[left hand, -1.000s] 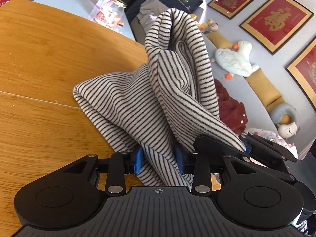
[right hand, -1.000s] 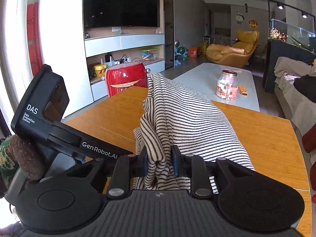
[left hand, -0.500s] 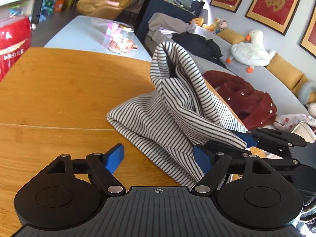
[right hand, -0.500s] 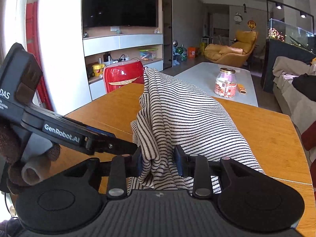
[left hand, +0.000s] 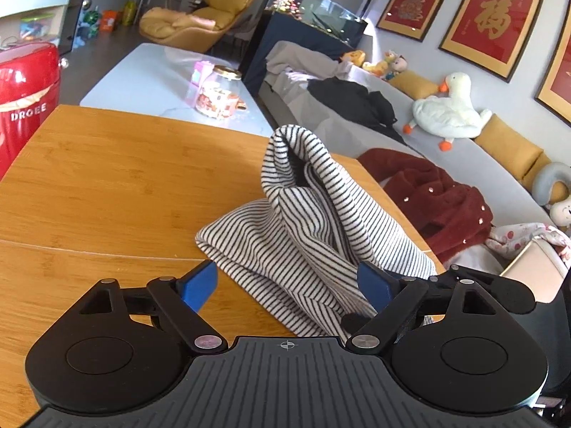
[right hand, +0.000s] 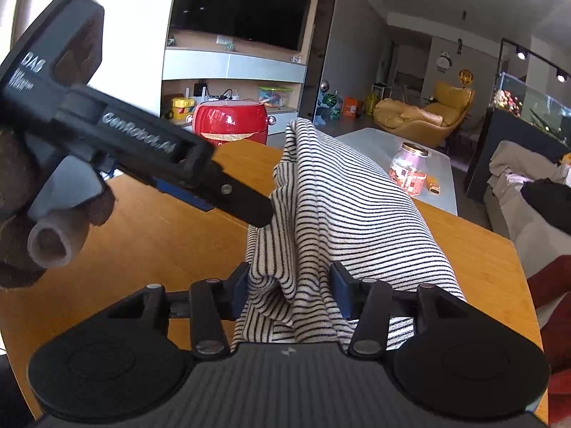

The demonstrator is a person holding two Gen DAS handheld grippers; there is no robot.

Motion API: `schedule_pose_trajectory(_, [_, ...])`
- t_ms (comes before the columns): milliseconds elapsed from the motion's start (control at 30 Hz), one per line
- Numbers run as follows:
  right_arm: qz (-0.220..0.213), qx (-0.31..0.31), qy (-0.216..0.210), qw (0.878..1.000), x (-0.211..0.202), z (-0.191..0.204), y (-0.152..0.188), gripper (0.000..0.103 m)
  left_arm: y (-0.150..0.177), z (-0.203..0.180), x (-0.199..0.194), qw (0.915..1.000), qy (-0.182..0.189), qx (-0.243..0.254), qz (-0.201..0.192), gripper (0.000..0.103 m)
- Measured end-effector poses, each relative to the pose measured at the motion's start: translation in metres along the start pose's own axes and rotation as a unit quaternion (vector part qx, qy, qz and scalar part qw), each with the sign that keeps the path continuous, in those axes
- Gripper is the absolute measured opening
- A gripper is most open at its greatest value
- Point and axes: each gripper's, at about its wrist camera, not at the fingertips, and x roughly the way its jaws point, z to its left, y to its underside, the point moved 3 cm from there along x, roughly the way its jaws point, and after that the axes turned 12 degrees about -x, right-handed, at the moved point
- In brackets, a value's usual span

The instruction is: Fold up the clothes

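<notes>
Living room: grey sofa [left hand: 357,125], TV [right hand: 246,3], pale coffee table [left hand: 150,75] bearing a jar [left hand: 217,92]. Wooden table [left hand: 107,178] carries the striped garment [left hand: 314,221], heaped near its sofa-side edge. Left gripper [left hand: 285,283] spread wide, just opened, cloth against one pad. Right gripper [right hand: 291,294] opening, its pads flanking a bunched fold.

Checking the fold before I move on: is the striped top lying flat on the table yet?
No. The striped top stands bunched in a peak on the wooden table.

Black-and-white striped garment [left hand: 314,235], honey-brown table [left hand: 107,178], blue-padded black tongs [right hand: 291,290]
</notes>
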Motion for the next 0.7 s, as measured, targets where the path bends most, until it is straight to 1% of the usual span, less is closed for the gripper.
schedule_pose_trajectory(33, [0.0, -0.014, 0.001, 1.0, -0.002, 0.004, 0.0, 0.058, 0.001, 0.0, 0.003, 1.0, 0.003, 0.0, 0.002, 0.09])
schedule_pose_trajectory(67, [0.001, -0.027, 0.002, 1.0, -0.003, 0.008, 0.0, 0.059, 0.001, 0.0, 0.008, 1.0, 0.003, 0.001, 0.005, 0.09])
schedule_pose_trajectory(233, [-0.007, -0.013, -0.017, 1.0, -0.026, -0.004, -0.008, 0.059, 0.005, 0.005, 0.032, 0.9995, -0.014, 0.011, 0.026, 0.09])
schedule_pose_trajectory(367, [-0.018, 0.006, -0.008, 1.0, -0.04, -0.02, -0.013, 0.06, 0.005, 0.014, 0.04, 0.9995, -0.012, -0.002, 0.031, 0.097])
schedule_pose_trajectory(433, [-0.013, -0.009, 0.009, 1.0, -0.036, -0.017, -0.01, 0.06, 0.005, 0.017, 0.04, 0.9995, -0.011, 0.0, 0.029, 0.096])
schedule_pose_trajectory(567, [0.03, -0.067, 0.042, 0.996, -0.01, -0.007, 0.004, 0.058, 0.007, 0.018, 0.036, 0.9994, -0.02, 0.008, 0.028, 0.096])
schedule_pose_trajectory(600, [0.03, -0.08, 0.052, 0.995, -0.008, -0.006, 0.007, 0.057, 0.008, 0.019, 0.034, 0.9993, -0.021, 0.009, 0.029, 0.096])
schedule_pose_trajectory(633, [0.027, -0.082, 0.052, 0.995, -0.009, -0.006, 0.007, 0.05, 0.008, 0.02, 0.032, 0.9993, -0.022, 0.009, 0.028, 0.096])
schedule_pose_trajectory(667, [0.022, -0.067, 0.045, 0.996, -0.011, -0.01, 0.002, 0.041, 0.008, 0.02, 0.031, 0.9993, -0.021, 0.009, 0.028, 0.094])
schedule_pose_trajectory(700, [0.018, -0.052, 0.037, 0.998, -0.014, -0.014, -0.002, 0.019, 0.009, 0.021, 0.029, 0.9994, -0.017, 0.009, 0.029, 0.092])
